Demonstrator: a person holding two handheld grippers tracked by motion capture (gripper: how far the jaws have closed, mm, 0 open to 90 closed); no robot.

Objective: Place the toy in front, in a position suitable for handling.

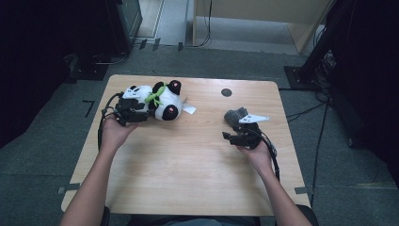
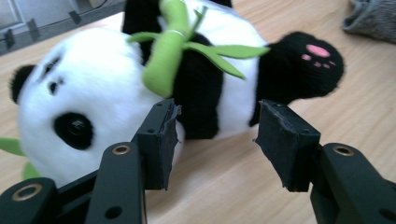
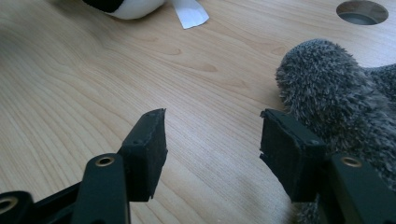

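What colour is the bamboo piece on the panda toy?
Light green; the bamboo piece on the panda toy shows best in the left gripper view.

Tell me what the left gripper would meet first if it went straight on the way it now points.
Most likely the plush panda: the left gripper has open jaws aimed at its black middle band, which lies just ahead on the table.

1. I see one toy panda (image 1: pixel 157 101) lying on the far left of the table (image 1: pixel 188 179).
2. I see one fuzzy grey toy (image 1: pixel 235 115) on the right.
3. I count two grippers, the left gripper (image 1: pixel 141 111) and the right gripper (image 1: pixel 234 137).
4. One round hole (image 1: pixel 226 92) is far back.
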